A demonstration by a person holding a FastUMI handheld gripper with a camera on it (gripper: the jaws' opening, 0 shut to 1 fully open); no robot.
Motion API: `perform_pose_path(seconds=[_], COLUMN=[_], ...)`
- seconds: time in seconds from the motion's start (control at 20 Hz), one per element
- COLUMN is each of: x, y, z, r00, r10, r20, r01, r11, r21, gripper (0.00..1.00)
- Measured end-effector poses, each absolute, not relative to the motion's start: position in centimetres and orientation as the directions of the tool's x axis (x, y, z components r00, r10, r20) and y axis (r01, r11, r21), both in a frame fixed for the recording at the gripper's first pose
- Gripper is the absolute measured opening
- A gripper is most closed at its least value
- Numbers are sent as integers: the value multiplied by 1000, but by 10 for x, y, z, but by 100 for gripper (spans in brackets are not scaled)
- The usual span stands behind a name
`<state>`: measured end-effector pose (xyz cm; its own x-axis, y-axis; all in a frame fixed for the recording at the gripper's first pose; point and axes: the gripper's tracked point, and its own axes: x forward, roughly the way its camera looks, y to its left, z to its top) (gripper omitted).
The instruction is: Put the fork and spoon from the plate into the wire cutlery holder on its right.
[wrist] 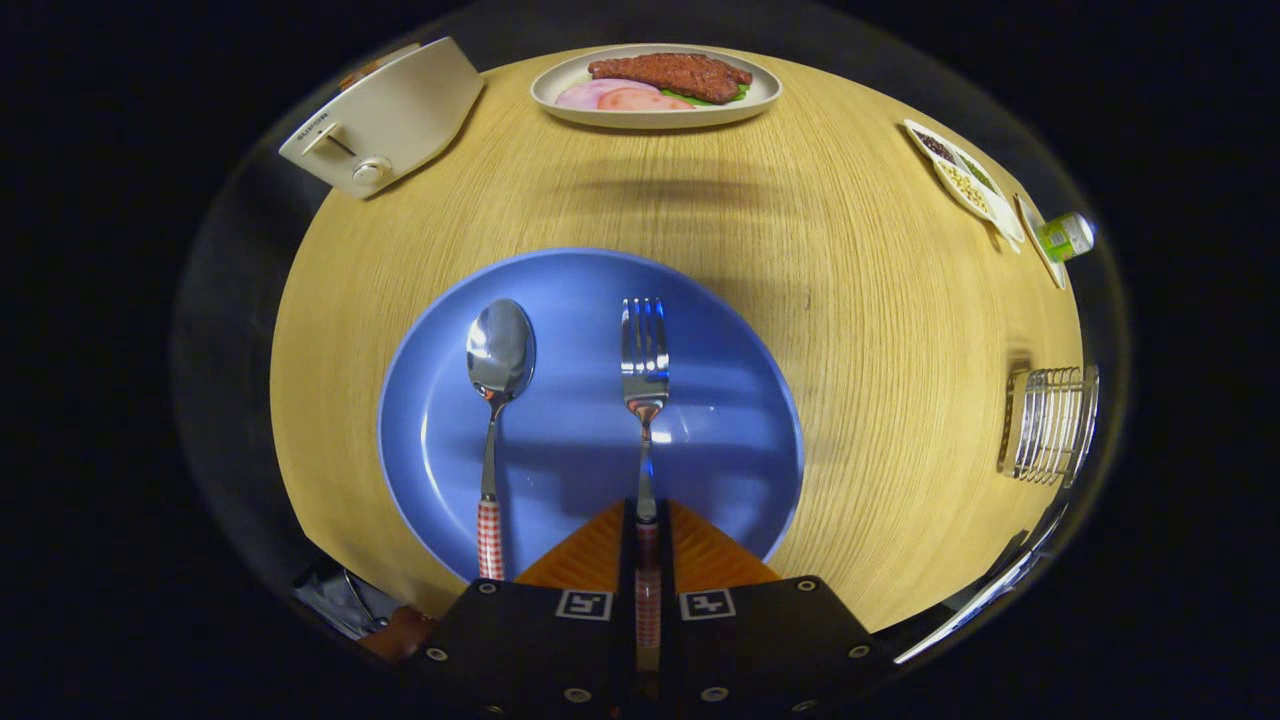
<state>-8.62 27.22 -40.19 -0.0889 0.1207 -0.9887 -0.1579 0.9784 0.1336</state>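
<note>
The hand-held gripper (648, 545) seems clamped on the fork (645, 370) handle; fork and spoon (497, 365) lie on the plate (730, 420), cutlery holder (1050, 425) well right on the surface (880, 330).

I see a round wooden table (880, 330) under overhead light, darkness all around its rim.

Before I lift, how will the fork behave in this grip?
The fork looks like stiff metal, so no flex. The gripper pinches its handle end, so the tines may droop. The polished steel could slip.
</note>
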Motion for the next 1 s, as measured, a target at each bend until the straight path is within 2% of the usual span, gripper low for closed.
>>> perform_pose_path(seconds=[0.35, 0.55, 1.0], x=[-69, -65, -60], y=[245, 201, 51], z=[-356, -321, -287], r00=[43, 81, 52], r10=[165, 176, 73], r20=[-985, -981, -996], r01=[-196, -170, -87], r11=[968, 972, 994], r21=[154, 161, 69], gripper=[8, 8, 8])
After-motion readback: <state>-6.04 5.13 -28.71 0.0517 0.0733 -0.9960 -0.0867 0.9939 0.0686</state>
